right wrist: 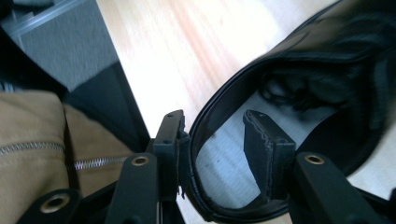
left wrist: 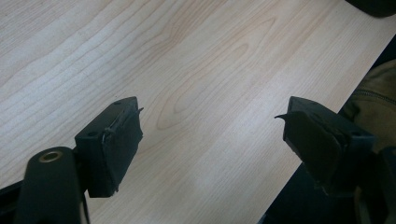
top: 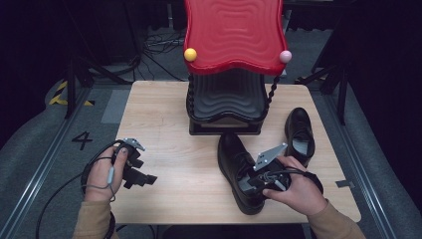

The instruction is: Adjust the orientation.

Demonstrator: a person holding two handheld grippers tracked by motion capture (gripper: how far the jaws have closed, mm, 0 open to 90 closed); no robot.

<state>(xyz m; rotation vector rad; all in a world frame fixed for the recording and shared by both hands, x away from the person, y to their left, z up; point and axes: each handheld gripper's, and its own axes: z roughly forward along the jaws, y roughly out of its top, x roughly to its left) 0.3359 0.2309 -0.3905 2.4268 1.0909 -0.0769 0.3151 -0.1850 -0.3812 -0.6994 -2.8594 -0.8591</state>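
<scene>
Table: light wood tabletop [top: 164, 124], seen from above; dark floor w/ a painted "4" [top: 81, 140] off its left edge.
Rack: red wavy-topped stand [top: 233, 32] at table's far-centre, black wavy tier [top: 226, 97] under it; yellow ball [top: 190, 54] on its left corner, pink ball [top: 285, 56] on its right.
Near shoe: black leather dress shoe [top: 238, 167] in front of rack, right of centre, toe toward rack, heel toward person.
Far shoe: 2nd black shoe [top: 299, 134] just beside the first, nearer table's right edge; the two look apart, not touching.
Right gripper: right gripper [top: 255, 183] at heel end of near shoe, held by right hand [top: 298, 191]; grey plate [top: 270, 155] on top. In right gripper view, right gripper [right wrist: 222, 140] straddles the heel collar [right wrist: 198, 135]: one jaw outside against the leather, the other inside over the pale insole [right wrist: 229, 154]. Inner jaw stands off the wall, so jaws part-open, collar between them, not yet pinched.
Left gripper: left gripper [top: 142, 175] low over table's front-left, in left hand [top: 104, 174], cable [top: 64, 186] trailing off the edge. In left gripper view, left gripper [left wrist: 210, 135] has jaws spread wide, bare wood between them, holding nothing.
Sleeves: tan sleeve [top: 92, 219] on each forearm; tan zipped garment [right wrist: 42, 140] in right gripper view.
</scene>
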